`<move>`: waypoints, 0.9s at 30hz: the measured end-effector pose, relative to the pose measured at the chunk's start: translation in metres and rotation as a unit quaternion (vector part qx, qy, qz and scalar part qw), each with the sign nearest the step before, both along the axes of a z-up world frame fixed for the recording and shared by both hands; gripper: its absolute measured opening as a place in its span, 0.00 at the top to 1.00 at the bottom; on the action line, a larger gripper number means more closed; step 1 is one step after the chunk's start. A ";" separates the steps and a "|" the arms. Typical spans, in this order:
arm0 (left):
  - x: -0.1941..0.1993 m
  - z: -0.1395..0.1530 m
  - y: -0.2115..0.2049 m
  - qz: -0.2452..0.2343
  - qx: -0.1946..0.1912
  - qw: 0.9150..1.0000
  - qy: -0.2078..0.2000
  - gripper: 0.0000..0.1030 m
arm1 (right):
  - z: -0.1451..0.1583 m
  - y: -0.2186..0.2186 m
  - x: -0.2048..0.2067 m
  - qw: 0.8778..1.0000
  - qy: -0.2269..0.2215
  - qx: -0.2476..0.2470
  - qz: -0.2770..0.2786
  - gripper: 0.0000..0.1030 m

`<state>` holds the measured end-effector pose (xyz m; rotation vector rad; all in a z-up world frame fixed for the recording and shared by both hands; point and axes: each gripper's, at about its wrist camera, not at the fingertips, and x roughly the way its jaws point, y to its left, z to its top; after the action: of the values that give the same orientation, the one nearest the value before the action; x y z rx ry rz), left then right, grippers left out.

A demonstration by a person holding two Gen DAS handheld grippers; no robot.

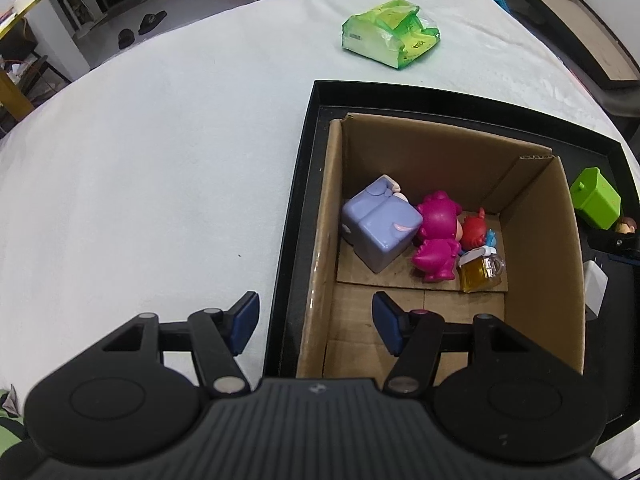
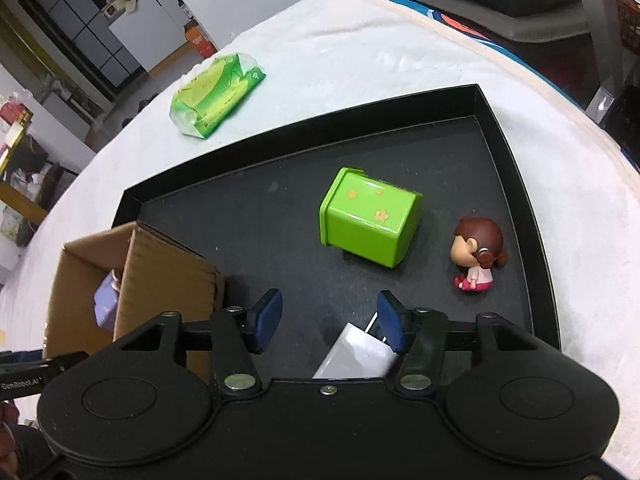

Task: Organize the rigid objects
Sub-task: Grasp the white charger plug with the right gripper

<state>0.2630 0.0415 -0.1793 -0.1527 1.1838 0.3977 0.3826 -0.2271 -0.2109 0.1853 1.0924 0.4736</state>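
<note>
Your left tool [image 1: 314, 322] hangs released over the brown cardboard box's [image 1: 536, 240] near-left wall. Your right tool [image 2: 328, 320], released, hovers beside the box, above a white plastic block [image 2: 356, 354].

Both wrist views are evenly and brightly lit from overhead, with a cool, faintly greenish cast on the white cloth [image 1: 140, 168], which nearly washes out and shows little texture. Shadows are soft and short: a dim one lies under the green box [image 2: 368, 216] on the black tray [image 2: 516, 184], and the inside of the cardboard box [image 1: 536, 248] is darker along its near walls. Small glints sit on the green packet [image 1: 390, 32] and the metal pins of the gripper bodies. Fisheye distortion bends the cloth's edge and the tray's rims into curves, and the corners vignette to black. Focus is sharp centrally; the background room softens slightly.
</note>
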 end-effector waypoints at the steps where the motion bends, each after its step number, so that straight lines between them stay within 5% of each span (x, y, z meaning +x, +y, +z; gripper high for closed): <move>1: 0.000 -0.001 0.000 -0.001 -0.001 1.000 0.001 0.41 | 0.000 0.001 0.000 1.000 -0.004 -0.004 0.005 0.38; 3: 0.002 -0.001 0.000 -0.004 -0.004 1.000 0.001 0.41 | 0.002 0.004 -0.002 0.999 -0.015 -0.027 0.012 0.30; 14: 0.009 -0.009 0.003 -0.008 -0.022 1.000 -0.004 0.41 | -0.016 0.009 -0.023 0.995 0.024 -0.097 -0.015 0.31; 21: 0.005 -0.008 0.004 -0.007 -0.021 1.000 -0.003 0.41 | -0.026 0.031 -0.032 0.987 -0.006 -0.162 0.005 0.62; 27: -0.001 -0.006 0.001 -0.006 -0.017 1.000 -0.002 0.41 | -0.025 0.014 -0.041 0.987 -0.004 -0.158 -0.003 0.65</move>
<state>0.2622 0.0428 -0.1854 -0.1755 1.1865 0.3675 0.3415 -0.2128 -0.2360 -0.0922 1.1436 0.2896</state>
